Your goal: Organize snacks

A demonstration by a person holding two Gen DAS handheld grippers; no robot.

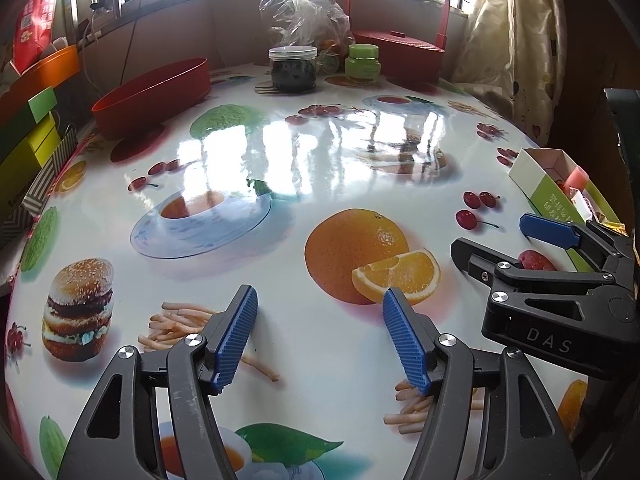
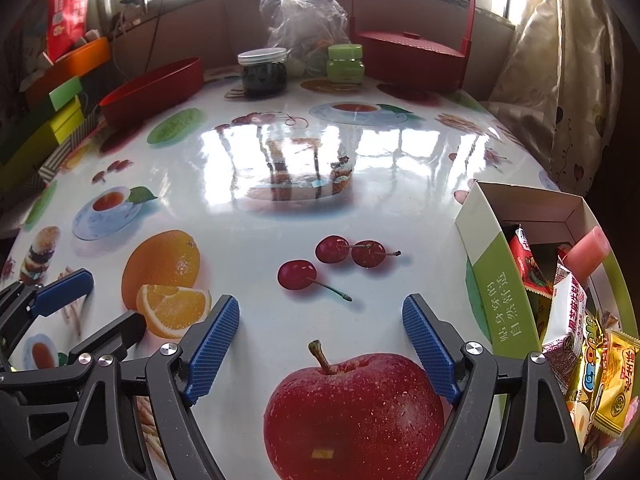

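Right wrist view: one box (image 2: 500,280), two jars (image 2: 264,70), both hand-held grippers (image 2: 320,344) empty.

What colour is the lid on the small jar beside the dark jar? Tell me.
Light green, matching the small jar itself; clearest in the right wrist view.

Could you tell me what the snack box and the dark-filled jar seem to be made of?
The snack box looks like matte printed cardboard: thin folded walls, plain brown inside. The jar appears to be clear plastic, possibly glass, since its dark contents show through; its pale ribbed lid looks plastic.
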